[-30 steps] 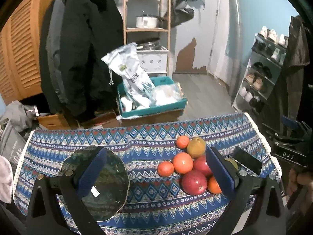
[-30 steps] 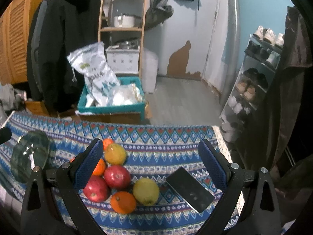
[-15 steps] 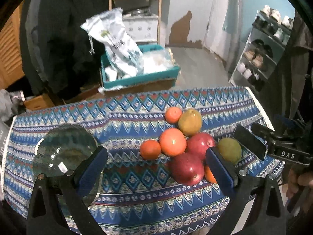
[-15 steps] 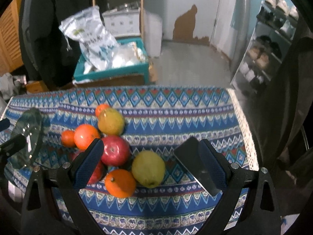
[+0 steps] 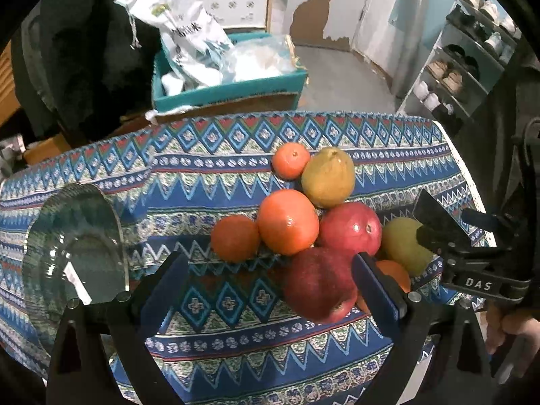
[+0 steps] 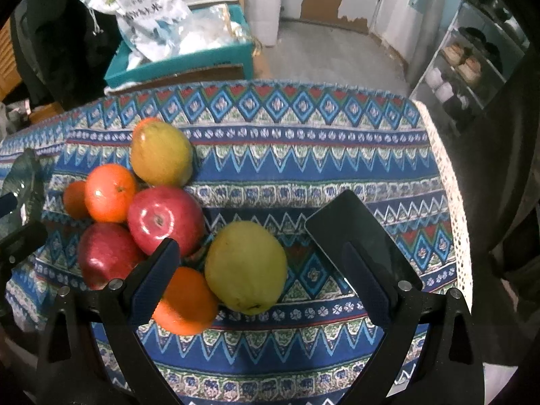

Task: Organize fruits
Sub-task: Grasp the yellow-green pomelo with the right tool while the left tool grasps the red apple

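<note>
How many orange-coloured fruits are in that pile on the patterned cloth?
4. A small one at the far end, a big one mid-pile, a smaller one to its left, and one at the near edge. More may be hidden.

You are in a home, near the door. A shoe rack (image 5: pixel 472 54) full of shoes stands by the wall on the right. Dark coats (image 5: pixel 84 50) hang on the left. A teal box (image 5: pixel 229 84) with plastic bags (image 5: pixel 182 30) sits on the floor past the table's far edge. A bright patterned tablecloth (image 5: pixel 219 155) covers the table.
</note>
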`<state>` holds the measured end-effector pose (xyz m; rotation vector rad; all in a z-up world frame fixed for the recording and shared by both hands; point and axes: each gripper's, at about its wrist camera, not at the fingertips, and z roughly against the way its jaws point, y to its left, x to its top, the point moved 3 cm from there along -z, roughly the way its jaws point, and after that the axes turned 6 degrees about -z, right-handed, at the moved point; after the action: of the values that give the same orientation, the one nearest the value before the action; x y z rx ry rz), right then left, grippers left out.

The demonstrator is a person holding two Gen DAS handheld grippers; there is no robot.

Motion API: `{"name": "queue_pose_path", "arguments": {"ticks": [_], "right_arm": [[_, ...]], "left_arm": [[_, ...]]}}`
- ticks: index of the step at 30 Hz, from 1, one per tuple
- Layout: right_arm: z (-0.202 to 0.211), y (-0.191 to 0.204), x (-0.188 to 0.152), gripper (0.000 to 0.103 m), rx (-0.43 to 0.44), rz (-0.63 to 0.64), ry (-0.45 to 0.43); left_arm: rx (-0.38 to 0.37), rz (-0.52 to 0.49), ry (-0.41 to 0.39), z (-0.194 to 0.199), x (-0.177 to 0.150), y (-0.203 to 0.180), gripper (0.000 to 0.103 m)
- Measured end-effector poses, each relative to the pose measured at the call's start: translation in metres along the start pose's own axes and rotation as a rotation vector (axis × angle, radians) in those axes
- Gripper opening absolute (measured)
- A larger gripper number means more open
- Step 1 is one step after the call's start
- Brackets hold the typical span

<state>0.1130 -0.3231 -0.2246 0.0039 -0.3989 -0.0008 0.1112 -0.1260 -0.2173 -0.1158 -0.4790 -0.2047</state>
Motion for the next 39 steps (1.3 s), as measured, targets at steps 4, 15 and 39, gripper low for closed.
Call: {"name": "queue_pose_path", "arguments": {"ticks": [4, 15, 39], "right_arm": [[-0.015, -0.001, -0.003, 0.095, 0.016, -0.005, 0.046], [-0.042, -0.007, -0.009, 0.090, 0.040, -0.030, 0.112], [-0.072, -0.003, -0.017, 0.072, 0.056, -0.070, 0.165]], "left_arm": [[-0.021, -0.005, 0.027, -0.011, -0.001, -0.007, 0.098], [-0.049, -0.050, 0.111, -0.044, -0.011, -0.026, 0.098], [-0.185, -0.027, 0.212, -0.090, -0.028, -0.044, 0.075]]}}
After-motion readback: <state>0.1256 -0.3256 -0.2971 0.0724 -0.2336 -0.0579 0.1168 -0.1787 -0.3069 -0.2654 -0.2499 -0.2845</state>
